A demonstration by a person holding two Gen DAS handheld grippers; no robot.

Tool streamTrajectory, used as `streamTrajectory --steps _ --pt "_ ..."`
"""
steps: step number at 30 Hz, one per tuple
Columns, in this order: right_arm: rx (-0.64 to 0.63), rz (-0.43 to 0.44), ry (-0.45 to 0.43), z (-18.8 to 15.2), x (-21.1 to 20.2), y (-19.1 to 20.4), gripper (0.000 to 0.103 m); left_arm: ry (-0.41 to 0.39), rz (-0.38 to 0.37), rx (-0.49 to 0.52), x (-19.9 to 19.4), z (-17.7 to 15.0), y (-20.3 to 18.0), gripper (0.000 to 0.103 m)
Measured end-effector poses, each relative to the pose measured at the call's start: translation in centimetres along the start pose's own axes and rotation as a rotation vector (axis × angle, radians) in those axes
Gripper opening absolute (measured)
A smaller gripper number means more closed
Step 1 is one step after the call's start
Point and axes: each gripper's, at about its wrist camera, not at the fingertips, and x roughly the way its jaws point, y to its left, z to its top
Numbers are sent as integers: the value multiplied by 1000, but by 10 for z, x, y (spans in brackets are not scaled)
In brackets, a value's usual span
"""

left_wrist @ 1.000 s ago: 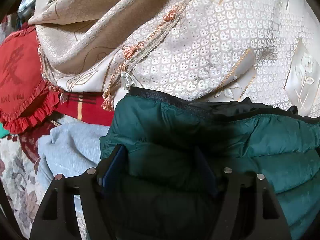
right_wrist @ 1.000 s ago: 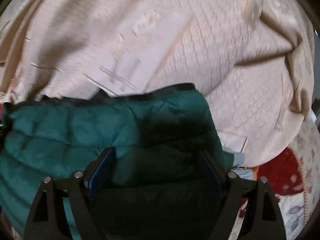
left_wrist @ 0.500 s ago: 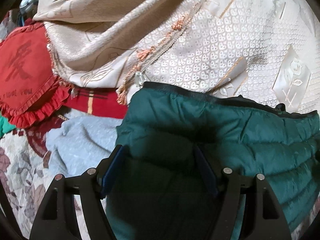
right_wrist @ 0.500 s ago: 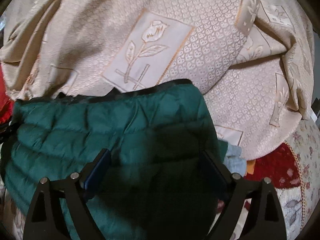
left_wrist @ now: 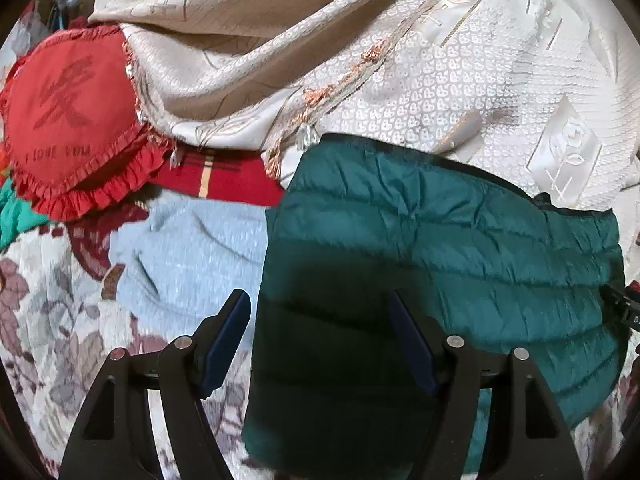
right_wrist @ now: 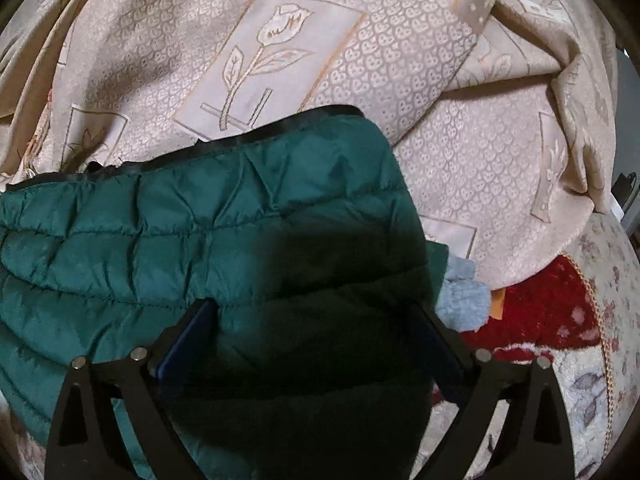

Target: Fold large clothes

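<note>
A dark green quilted puffer jacket (left_wrist: 460, 240) lies folded on the bed, its black-trimmed edge toward the cream cover. My left gripper (left_wrist: 320, 308) is open above the jacket's left end, its left finger over the blue fleece and its right finger over the jacket. In the right wrist view the jacket (right_wrist: 200, 220) fills the lower left. My right gripper (right_wrist: 316, 320) is open above the jacket's right end, with both blue-padded fingers spread over the fabric. Neither gripper holds anything.
A cream embroidered bedcover (left_wrist: 460, 80) is bunched behind the jacket and also shows in the right wrist view (right_wrist: 360, 80). A red frilled heart cushion (left_wrist: 68, 120) lies at the left. A light blue fleece (left_wrist: 192, 256) lies under the jacket on a floral bedspread (left_wrist: 48, 320).
Both grippers have drawn back from the jacket, so more of it and of the bed shows. The jacket lies flat. The jaws stay open.
</note>
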Motion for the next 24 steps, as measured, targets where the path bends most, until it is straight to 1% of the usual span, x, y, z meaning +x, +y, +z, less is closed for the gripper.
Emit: streamTrajectory --steps 8,11,15,20,24 --pt "26 59 11 -24 -26 -11 99 6 -23 -28 -9 -13 9 55" --pt "44 80 20 -30 -27 -15 99 11 -28 -42 -11 -16 11 55" --pt "44 81 23 -35 -30 -13 99 13 -26 -46 -14 -20 15 55" --pt "25 104 5 -37 -41 0 99 24 -30 -52 -15 -25 17 55" --pt "-30 136 7 -40 -47 24 99 29 -40 -62 -16 -30 19 55"
